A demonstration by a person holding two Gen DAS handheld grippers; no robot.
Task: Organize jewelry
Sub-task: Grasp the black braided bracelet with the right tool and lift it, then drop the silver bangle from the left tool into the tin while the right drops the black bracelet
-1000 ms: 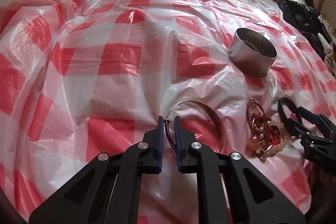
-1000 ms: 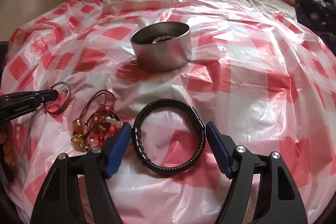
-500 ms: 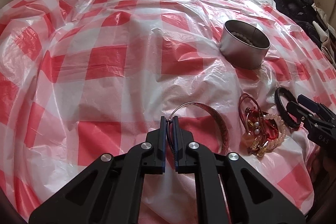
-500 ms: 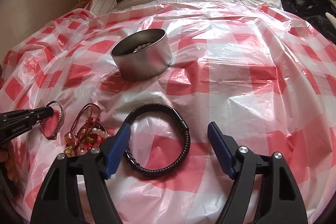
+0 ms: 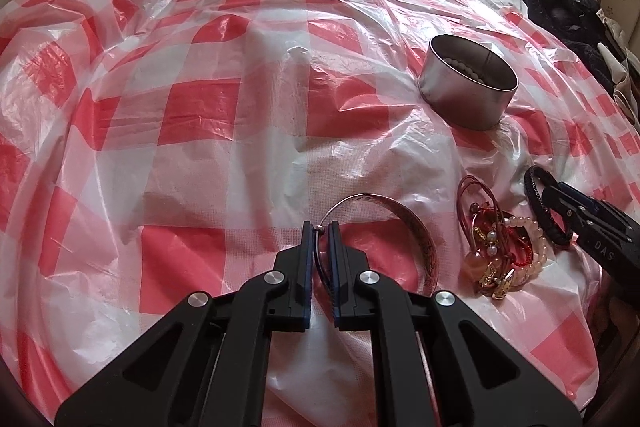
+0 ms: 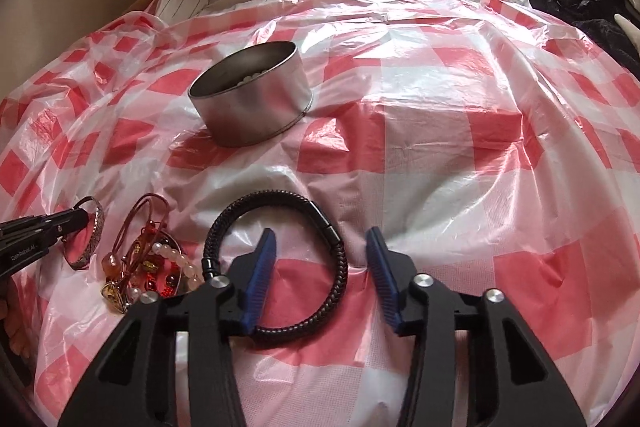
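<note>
Left gripper (image 5: 319,227): jaws clamped on the thin, stiff metal bangle (image 5: 416,239) at 6 o'clock on the bed. Right gripper (image 6: 320,247): jaws closing astride the black braided bracelet's (image 6: 276,263) right side, pads not yet pressing. Light, flexible cord; best pinched mid-braid. Tin (image 6: 250,99) at 11 o'clock.

The left gripper (image 5: 319,227) points steeply down, its jaws pinched nearly together on a thin metal bangle (image 5: 404,223). The right gripper (image 6: 322,247) points down likewise, its jaws closing around one side of a black braided bracelet (image 6: 280,259), not yet pressing it.
</note>
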